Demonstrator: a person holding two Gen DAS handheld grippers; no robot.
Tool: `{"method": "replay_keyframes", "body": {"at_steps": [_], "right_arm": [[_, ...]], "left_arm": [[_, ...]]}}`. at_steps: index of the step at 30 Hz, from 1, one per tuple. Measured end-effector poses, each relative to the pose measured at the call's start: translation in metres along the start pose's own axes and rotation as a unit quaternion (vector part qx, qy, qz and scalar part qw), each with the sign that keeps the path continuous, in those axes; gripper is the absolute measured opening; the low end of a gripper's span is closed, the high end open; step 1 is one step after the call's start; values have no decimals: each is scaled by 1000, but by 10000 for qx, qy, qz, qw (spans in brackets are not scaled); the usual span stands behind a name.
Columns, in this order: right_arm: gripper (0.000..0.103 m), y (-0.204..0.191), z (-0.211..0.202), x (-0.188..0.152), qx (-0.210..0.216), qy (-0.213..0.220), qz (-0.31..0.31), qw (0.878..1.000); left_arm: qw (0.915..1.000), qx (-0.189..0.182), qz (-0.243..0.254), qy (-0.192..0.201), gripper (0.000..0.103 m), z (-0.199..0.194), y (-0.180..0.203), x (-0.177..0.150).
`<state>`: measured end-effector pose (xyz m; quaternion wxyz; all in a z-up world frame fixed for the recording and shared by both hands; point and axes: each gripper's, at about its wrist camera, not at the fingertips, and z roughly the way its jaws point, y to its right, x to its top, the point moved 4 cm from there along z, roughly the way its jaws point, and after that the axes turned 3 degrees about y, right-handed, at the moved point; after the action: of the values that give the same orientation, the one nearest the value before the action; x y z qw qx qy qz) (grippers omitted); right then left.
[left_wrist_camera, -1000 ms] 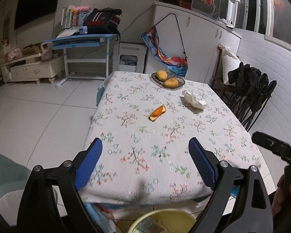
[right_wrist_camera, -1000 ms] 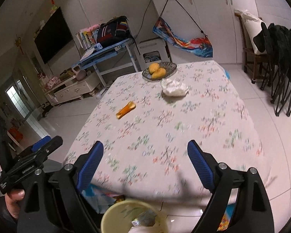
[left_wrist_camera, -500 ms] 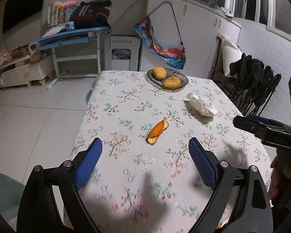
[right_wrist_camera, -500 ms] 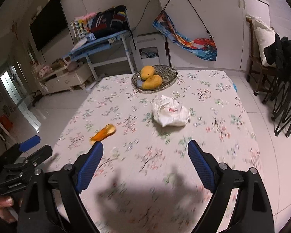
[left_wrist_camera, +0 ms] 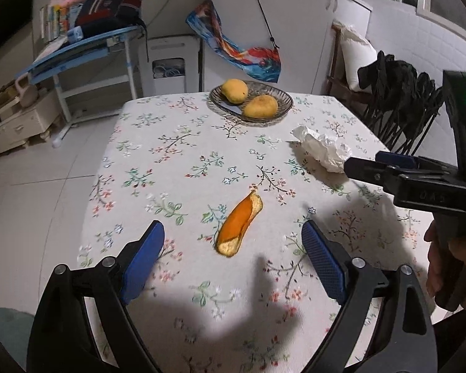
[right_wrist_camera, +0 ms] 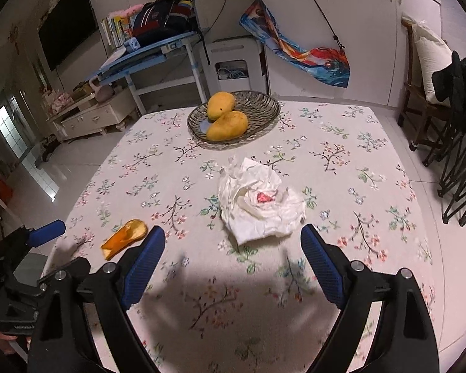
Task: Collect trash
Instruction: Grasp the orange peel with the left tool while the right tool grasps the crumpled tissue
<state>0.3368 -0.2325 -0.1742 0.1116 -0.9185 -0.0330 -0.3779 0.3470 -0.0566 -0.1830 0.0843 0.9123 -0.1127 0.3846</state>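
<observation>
Two pieces of trash lie on the surface (left_wrist_camera: 158, 161), which is covered with a floral cloth: an orange peel (left_wrist_camera: 238, 224) and a crumpled white tissue (right_wrist_camera: 259, 200) with a small red spot in its folds. The peel lies toward the near left part of the cloth, curled side up, and the tissue lies to its right, well apart from it, nearer the middle. Behind both, toward the far edge, a glass dish (right_wrist_camera: 265, 107) holds two mangoes (right_wrist_camera: 226, 124) that touch each other.

The left tool (left_wrist_camera: 233, 250) hangs over the near edge with the peel lying just ahead of and between its blue pads (left_wrist_camera: 321, 259); its jaws are wide and closing, and neither pad touches the peel. The right tool (right_wrist_camera: 233, 250) hovers with its jaws spread wide, the tissue just beyond its tips, between the two fingers and untouched. In the left wrist view the right tool shows from the side, held by a hand (left_wrist_camera: 447, 267), its tip close beside the tissue. Shadows of both tools fall on the cloth near the front edge.

Beyond the surface stand a blue desk (right_wrist_camera: 146, 56) piled with a backpack (right_wrist_camera: 164, 20) and books, and folded black chairs (left_wrist_camera: 400, 105) at the right.
</observation>
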Motion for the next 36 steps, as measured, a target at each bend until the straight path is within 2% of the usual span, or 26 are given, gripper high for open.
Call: {"method": "replay_keyframes", "body": {"at_steps": [7,12,13,15,16,17,18,19,21,22,23,29,36], "right_arm": [[85,2,19,8,33,-115,24,9999],[85,5,28,9,-18,-233,7,9997],[81,6,29,8,-19,-248,19,9997],[70,10,32,8,-36,-318,45,9995],[60,11,34,7,-38,-357,70,9993],[52,13,34,6,-54,-393,83,9992],[50,14,32,6,-50,-396,87,9992],[43,15,32,7,-6,-379,109,9992],[40,16,27,8,41,-337,141,9993],[26,16,27,8,60,-329,147,9993],[23,15,26,8,111,-328,158,9993],[19,10,10,7,381,-219,408,9982],[19,-2,-24,4,862,58,656,9941]], "left_arm": [[9992,-9,315,-235,70,28,8,2],[9990,-16,289,-346,61,39,7,3],[9990,-12,267,-367,60,42,7,2],[9988,-30,230,-430,49,46,5,1],[9986,-51,218,-472,46,48,4,0],[9984,-78,221,-513,36,49,5,-1],[9981,-98,237,-559,23,51,6,-2],[9979,-108,278,-581,19,51,8,-3],[9979,-143,309,-552,17,49,10,-3],[9981,-193,275,-516,16,46,11,-2],[9982,-211,256,-490,16,44,11,-2],[9989,-334,-17,-324,15,21,5,-1],[9993,-206,-326,-26,15,-21,-4,-6]]}}
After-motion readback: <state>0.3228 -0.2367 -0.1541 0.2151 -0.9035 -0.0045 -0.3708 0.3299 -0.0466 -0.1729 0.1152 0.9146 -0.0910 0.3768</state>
